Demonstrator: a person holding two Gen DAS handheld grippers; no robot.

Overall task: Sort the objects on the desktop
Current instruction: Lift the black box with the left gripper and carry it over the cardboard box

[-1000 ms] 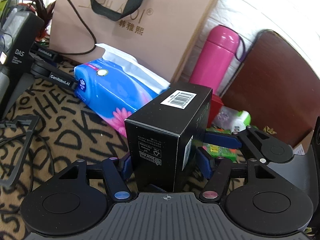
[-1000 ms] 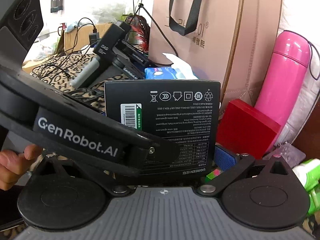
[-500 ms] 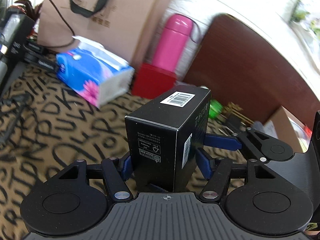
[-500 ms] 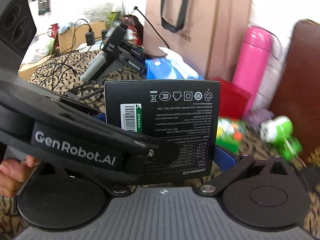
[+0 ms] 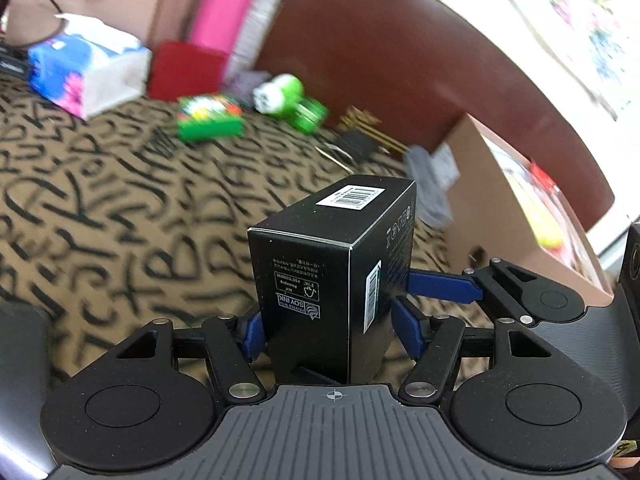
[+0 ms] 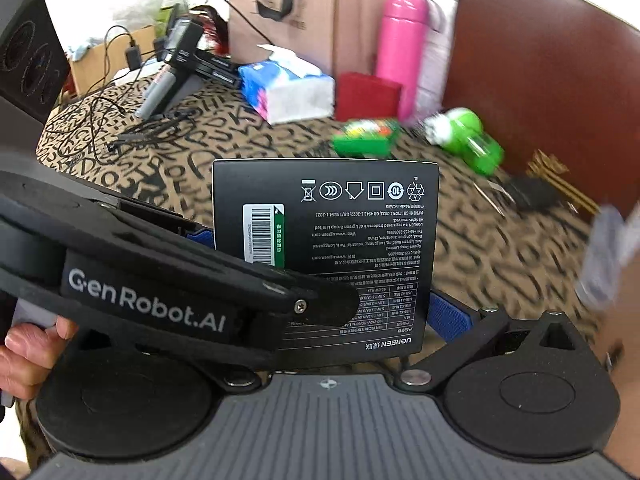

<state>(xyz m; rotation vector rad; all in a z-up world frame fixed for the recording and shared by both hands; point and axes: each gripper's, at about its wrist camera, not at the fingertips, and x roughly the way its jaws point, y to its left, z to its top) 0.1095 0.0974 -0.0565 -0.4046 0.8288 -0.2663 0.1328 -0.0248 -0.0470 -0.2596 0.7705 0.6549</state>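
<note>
Letter-patterned tan cloth covers the table (image 5: pixel 120 184), where a blue tissue pack (image 5: pixel 80 68), a red box (image 5: pixel 184 70), a pink bottle (image 5: pixel 224 4) and green packets (image 5: pixel 210 118) lie blurred. Both the left gripper (image 5: pixel 328 326) and the right gripper (image 6: pixel 320 276) have their blue fingers (image 5: pixel 408 330) closed on the upright black cardboard box (image 5: pixel 332 280), held above the cloth.

Green clutter (image 5: pixel 210 118), perhaps packets, blurred
</note>
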